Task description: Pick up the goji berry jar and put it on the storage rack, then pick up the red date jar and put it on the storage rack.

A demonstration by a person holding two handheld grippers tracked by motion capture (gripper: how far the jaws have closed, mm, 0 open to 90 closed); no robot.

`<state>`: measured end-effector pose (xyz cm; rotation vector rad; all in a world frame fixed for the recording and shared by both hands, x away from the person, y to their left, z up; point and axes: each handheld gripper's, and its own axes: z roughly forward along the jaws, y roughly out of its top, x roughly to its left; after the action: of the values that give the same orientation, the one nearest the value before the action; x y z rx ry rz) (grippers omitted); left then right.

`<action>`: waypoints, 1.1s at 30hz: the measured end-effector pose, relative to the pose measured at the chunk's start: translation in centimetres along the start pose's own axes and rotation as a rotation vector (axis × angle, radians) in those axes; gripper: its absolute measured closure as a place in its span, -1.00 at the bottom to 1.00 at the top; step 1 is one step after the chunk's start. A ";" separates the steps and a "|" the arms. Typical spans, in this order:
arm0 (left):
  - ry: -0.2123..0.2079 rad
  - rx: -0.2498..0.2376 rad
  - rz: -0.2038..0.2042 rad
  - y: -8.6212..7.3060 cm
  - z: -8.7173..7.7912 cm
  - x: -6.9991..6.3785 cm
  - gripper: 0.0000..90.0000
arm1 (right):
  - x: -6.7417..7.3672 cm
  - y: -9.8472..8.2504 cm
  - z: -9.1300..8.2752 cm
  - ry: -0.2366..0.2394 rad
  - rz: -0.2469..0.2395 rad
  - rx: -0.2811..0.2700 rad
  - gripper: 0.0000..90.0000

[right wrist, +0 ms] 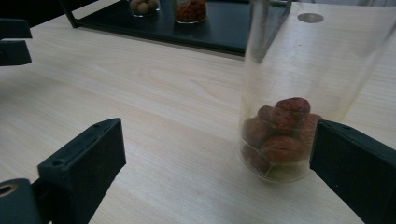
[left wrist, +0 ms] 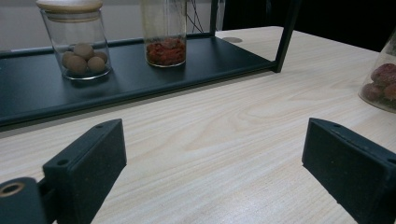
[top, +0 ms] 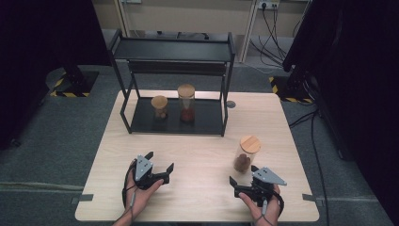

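Note:
A glass jar with a cork lid (top: 246, 153) holds dark red fruits and stands on the table at the right front. My right gripper (top: 243, 175) is open just in front of the jar. In the right gripper view the jar (right wrist: 280, 135) stands just beyond the jaws, close to the right one, and neither pad presses on it. My left gripper (top: 160, 161) rests open at the left front, with bare table between its jaws (left wrist: 215, 154). Two more cork-lidded jars stand on the rack's lower shelf: a short one with pale round balls (left wrist: 81, 46) and a tall one with red contents (left wrist: 164, 44).
A black two-level metal rack (top: 221, 70) stands at the back of the wooden table (top: 197, 141). Its front posts and the lower shelf edge (left wrist: 140, 91) face the grippers. A round cable port (top: 230, 104) sits beside the rack's right leg. Dark equipment and cables ring the table.

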<state>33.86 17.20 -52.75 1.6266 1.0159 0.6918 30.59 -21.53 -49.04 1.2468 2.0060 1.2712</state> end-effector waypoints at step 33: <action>-0.001 -0.006 -0.010 0.0 -0.1 0.1 -0.87 | -2.7 3.1 -1.8 -0.131 0.016 -0.178 -0.93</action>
<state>33.84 17.34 -52.76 1.6158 1.0198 0.6867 31.91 -24.18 -45.66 1.2297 1.7539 1.3088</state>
